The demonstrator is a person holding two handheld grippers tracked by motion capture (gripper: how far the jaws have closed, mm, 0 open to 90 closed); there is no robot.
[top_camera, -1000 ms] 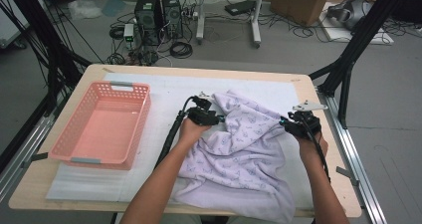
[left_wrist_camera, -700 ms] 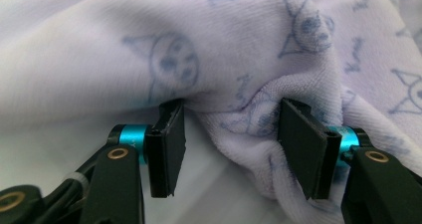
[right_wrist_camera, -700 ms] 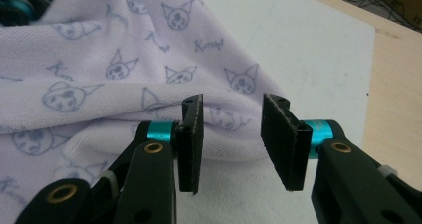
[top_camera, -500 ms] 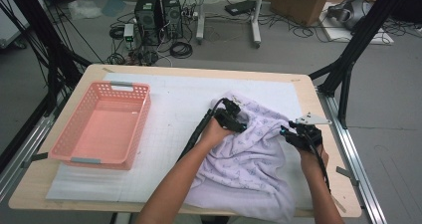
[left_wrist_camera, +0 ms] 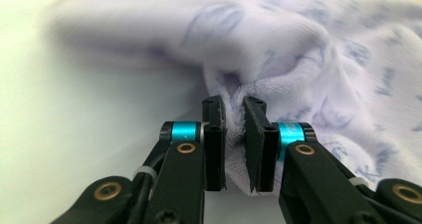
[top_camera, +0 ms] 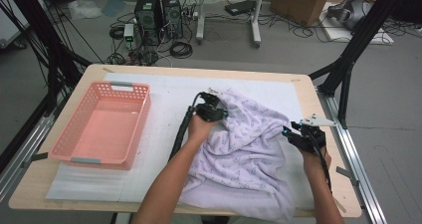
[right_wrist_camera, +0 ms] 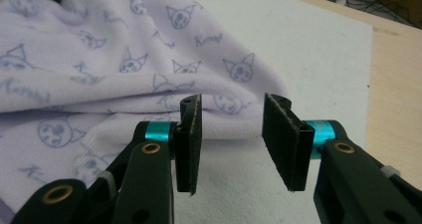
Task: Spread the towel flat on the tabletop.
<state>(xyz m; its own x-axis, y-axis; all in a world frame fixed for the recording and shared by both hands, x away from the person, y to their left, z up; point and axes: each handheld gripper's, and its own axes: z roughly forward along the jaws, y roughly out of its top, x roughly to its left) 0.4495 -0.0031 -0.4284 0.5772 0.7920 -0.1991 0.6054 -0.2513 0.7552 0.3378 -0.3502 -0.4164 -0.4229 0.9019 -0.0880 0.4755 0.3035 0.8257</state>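
I have the lilac towel (top_camera: 249,154) lying crumpled on the white mat (top_camera: 164,97), toward the right half of the table (top_camera: 99,72); its near edge hangs over the table's front rim. It carries a small cat-face print, plain to see in the right gripper view (right_wrist_camera: 99,50).

My left gripper (top_camera: 223,113) sits at the towel's far left corner. Its jaws have just been closing, and in the left gripper view they are pinched on a bunched fold of the towel (left_wrist_camera: 298,59), the cloth squeezed between the two pads with only a narrow gap left. The left gripper (left_wrist_camera: 234,144) holds that fold just above the mat.

My right gripper (top_camera: 289,133) is at the towel's right edge. In the right gripper view its jaws stand apart, the right gripper (right_wrist_camera: 231,144) facing a folded edge of the cloth that lies beyond and between the pads; I see neither pad pressing on it. Bare mat shows below and to the right of the jaws.

Well off to the left, on the same mat, stands the pink basket (top_camera: 82,159), apart from the towel. Beyond the table, on the floor, sit computer towers (top_camera: 159,10) among cables.
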